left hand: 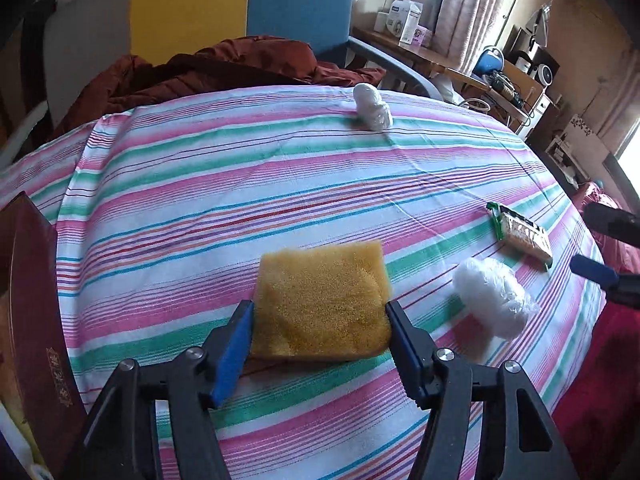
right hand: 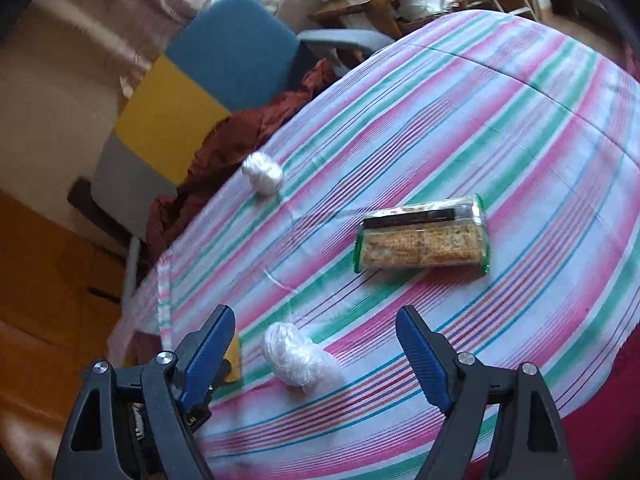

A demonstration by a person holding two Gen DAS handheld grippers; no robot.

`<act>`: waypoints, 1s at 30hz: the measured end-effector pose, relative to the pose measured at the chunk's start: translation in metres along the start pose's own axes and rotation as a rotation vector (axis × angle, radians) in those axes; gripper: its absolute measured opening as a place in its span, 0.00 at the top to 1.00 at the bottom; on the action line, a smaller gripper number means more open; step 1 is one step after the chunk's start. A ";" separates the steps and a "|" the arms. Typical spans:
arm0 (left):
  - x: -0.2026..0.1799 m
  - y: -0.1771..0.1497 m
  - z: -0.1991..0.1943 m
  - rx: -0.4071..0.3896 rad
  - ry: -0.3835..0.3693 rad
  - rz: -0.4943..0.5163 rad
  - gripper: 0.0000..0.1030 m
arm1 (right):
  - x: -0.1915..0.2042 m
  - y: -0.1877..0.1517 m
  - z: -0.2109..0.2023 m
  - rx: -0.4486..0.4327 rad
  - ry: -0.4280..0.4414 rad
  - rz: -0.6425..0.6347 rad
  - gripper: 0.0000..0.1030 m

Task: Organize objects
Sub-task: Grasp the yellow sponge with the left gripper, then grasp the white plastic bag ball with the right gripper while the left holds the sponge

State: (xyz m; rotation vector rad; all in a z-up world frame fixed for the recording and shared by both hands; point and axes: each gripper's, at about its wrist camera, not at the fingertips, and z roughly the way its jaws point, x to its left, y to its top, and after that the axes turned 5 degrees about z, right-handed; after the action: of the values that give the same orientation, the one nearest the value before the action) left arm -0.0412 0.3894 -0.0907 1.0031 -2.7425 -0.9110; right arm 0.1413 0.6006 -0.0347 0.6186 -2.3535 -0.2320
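Currently the yellow sponge (left hand: 322, 300) sat flat on the striped cloth (left hand: 240, 184) covering the bench, right between the left hand-held gripper (left hand: 319, 310) fingers. Blue pads touched or nearly touched its two side edges near the back half; whether they were squeezing yet, I couldn't tell, since the sponge showed no clear pinch. Jaws stood at sponge width, not fully wide.

For this step, my read: close slowly and evenly, keep the pads low on the sponge sides so it doesn't fold or pop out, then lift straight up. Soft foam will compress a lot, so expect slack before the grip bites.

Right hand-held gripper (right hand: 316, 328) was spread wide and empty, hovering over the bench edge. A wrapped white plastic bundle (right hand: 298, 360) lay on the cloth between and just ahead of its fingers, not touched. A cracker packet (right hand: 422, 236) lay further out, well apart from the fingers, and a second white bundle (right hand: 262, 172) sat near the far edge beside a rust-red jacket (right hand: 224, 148).

In the left view a dark red box (left hand: 36, 304) stood at the left edge, likely the drop spot, though that's a guess.
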 end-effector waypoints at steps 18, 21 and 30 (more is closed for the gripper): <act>0.001 -0.005 0.007 -0.031 -0.029 0.009 0.30 | 0.122 0.097 0.146 0.033 -0.222 -0.460 0.24; 0.000 -0.007 0.008 -0.040 -0.020 0.021 0.29 | 0.128 0.113 0.175 0.031 -0.271 -0.486 0.24; -0.010 -0.011 0.011 -0.056 0.035 0.070 0.30 | 0.131 0.123 0.233 0.084 -0.337 -0.546 0.63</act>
State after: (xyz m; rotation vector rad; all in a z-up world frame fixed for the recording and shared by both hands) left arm -0.0309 0.3946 -0.1048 0.8985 -2.6891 -0.9444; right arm -0.1441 0.6432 -0.0940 1.3511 -2.4683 -0.5143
